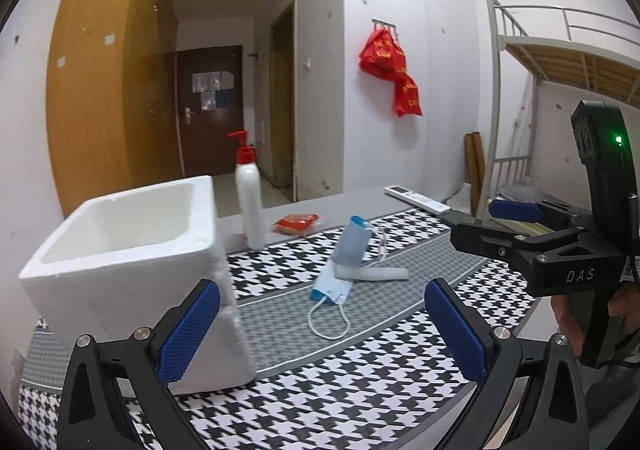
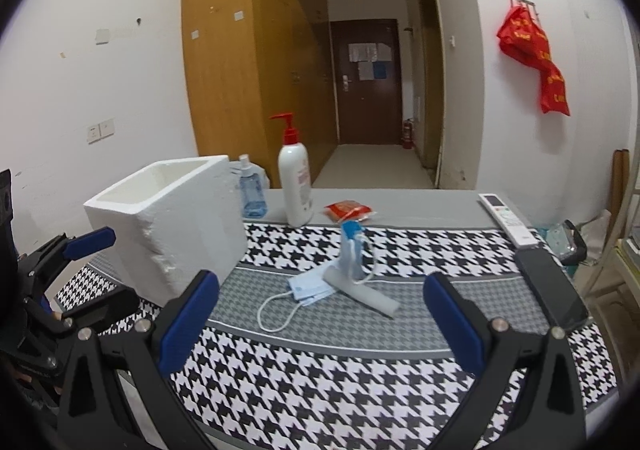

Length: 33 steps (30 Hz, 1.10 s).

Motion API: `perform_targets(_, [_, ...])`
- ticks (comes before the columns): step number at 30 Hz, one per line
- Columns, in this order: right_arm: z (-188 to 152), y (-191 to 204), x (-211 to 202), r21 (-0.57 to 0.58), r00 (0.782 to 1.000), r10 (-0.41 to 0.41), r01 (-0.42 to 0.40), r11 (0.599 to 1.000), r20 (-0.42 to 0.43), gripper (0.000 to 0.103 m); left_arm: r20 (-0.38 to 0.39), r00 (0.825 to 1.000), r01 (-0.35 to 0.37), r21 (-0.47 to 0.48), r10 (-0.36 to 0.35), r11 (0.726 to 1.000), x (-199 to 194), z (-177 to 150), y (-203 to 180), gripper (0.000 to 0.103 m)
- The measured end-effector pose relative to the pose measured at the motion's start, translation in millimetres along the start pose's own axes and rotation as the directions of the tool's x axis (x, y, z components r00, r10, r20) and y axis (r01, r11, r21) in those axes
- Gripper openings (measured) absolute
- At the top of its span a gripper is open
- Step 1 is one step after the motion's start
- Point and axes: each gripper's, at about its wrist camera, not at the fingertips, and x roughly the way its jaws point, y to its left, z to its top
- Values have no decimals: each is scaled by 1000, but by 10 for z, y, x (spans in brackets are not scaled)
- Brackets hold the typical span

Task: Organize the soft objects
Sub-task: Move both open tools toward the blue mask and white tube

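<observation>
Both the left gripper (image 1: 322, 328) and right gripper (image 2: 320, 324) hover spread wide, holding nothing. The crumpled blue face masks (image 2: 310, 288) lie mid-cloth beside the white foam box (image 2: 168, 221) (pinch fabric, not ear loops).

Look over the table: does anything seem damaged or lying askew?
Yes. The white foam box has a crumbled, chipped corner edge. The blue face masks lie in a loose heap, one propped upright, not stacked.
</observation>
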Motion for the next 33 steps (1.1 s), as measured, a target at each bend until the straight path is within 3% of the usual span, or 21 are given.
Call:
perform_targets(13, [-63, -230, 116, 17, 999, -17, 17, 1000, -45, 103, -45, 998, 39, 48, -37, 998, 280, 83, -202, 102])
perform_targets(33, [-81, -624, 640, -41, 984, 59, -67, 997, -170, 103, -137, 990, 23, 37, -18, 999, 870, 86, -302, 102])
